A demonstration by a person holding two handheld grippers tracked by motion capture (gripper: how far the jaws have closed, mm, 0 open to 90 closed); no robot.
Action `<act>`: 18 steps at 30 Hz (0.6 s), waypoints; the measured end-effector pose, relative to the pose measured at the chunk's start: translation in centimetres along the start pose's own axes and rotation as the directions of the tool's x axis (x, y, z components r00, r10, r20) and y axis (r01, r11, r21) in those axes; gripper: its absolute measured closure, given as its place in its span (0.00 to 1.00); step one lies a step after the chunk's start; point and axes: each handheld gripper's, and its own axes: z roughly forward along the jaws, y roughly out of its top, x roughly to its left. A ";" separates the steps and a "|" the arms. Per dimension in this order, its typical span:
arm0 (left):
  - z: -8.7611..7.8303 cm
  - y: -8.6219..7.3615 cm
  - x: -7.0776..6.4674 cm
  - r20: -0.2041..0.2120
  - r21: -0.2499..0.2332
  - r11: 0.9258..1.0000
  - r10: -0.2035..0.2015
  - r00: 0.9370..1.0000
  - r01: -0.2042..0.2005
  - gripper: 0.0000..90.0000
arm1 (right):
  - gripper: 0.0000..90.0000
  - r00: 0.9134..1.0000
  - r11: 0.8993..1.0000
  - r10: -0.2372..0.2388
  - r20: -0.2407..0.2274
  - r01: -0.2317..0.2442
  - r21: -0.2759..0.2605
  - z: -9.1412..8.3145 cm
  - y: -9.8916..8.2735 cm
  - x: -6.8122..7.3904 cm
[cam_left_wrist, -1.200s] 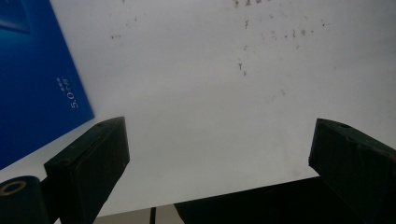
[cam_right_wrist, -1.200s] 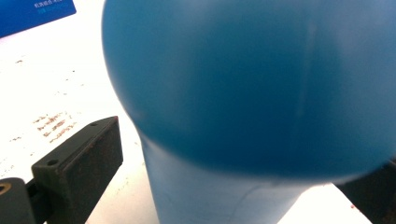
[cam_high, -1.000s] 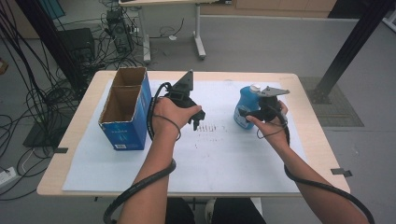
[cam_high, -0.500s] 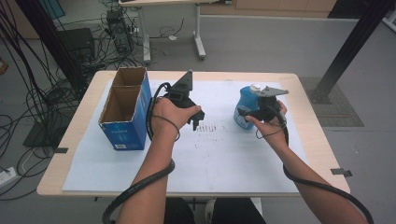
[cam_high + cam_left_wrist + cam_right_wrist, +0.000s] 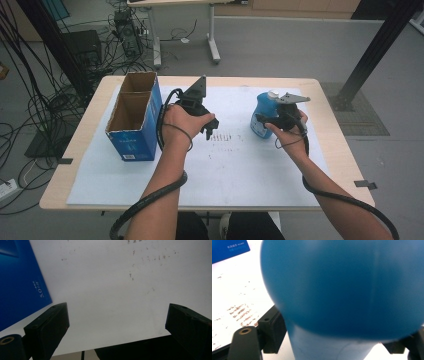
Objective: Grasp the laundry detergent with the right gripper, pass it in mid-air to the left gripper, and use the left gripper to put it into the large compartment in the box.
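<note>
The right hand-held gripper had just been closing around the blue bottle, standing at the tabletop's two o'clock; lifting remained. The left hand-held gripper hovered agape at center, the open blue box at ten o'clock.

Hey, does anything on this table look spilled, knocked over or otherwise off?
Only brown specks scattered on the white sheet mid-table, like crumbs or stains. The blue box and blue bottle stand upright.

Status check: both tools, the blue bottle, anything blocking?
Right tool jaws just closing around blue bottle, grip unconfirmed. Left tool open, empty, over white sheet. Blue box far left, clear.
</note>
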 end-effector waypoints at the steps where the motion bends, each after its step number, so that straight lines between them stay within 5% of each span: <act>1: 0.0 0.0 0.0 -0.001 0.000 1.000 0.003 1.000 -0.003 0.06 | 0.25 1.000 1.000 0.002 0.002 -0.002 0.002 0.0 0.0 0.0; 18: 0.2 0.1 0.0 -0.003 0.002 1.000 0.007 1.000 -0.007 0.06 | 0.37 1.000 1.000 0.001 -0.001 -0.001 0.007 0.6 -0.5 0.3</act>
